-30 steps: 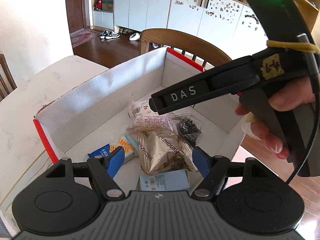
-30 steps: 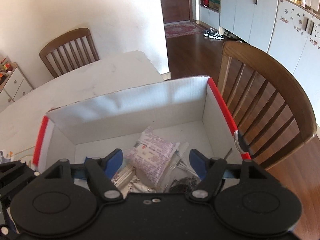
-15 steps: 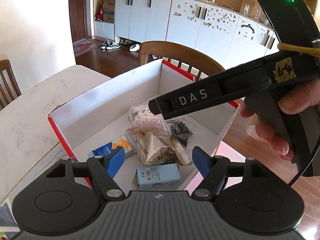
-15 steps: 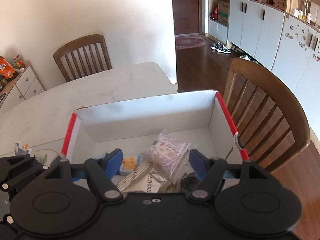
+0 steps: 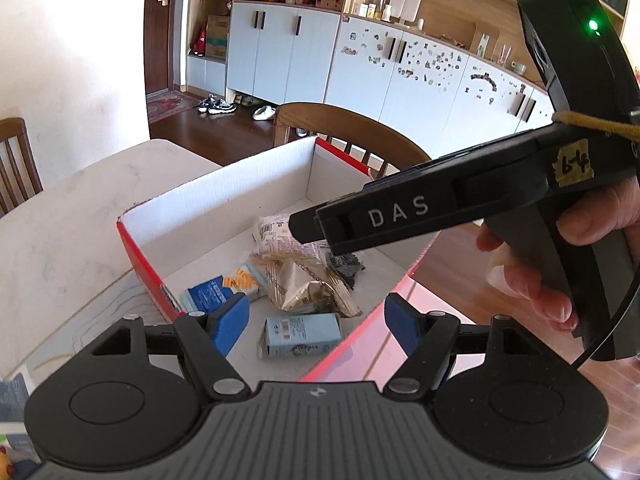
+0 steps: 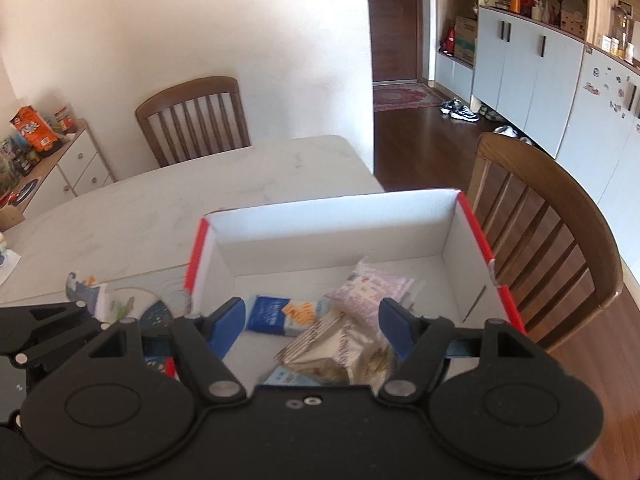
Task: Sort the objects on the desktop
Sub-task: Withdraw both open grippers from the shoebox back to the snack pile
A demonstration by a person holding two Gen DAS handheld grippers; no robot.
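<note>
Both cameras are sitting behind their blue-padded fingers and are looking forward and downward, from close above, into the open white cardboard box with red edges (image 5: 224,196) (image 6: 328,224). The left view is also catching the black right gripper (image 5: 304,226) beyond its right finger.

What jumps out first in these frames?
The red-edged white cardboard box on the table, holding a loose pile: a gold foil packet, a pink printed pouch and a small blue carton. In the left wrist view, the right gripper, marked DAS, hangs over the box; both grippers are open and empty.
</note>
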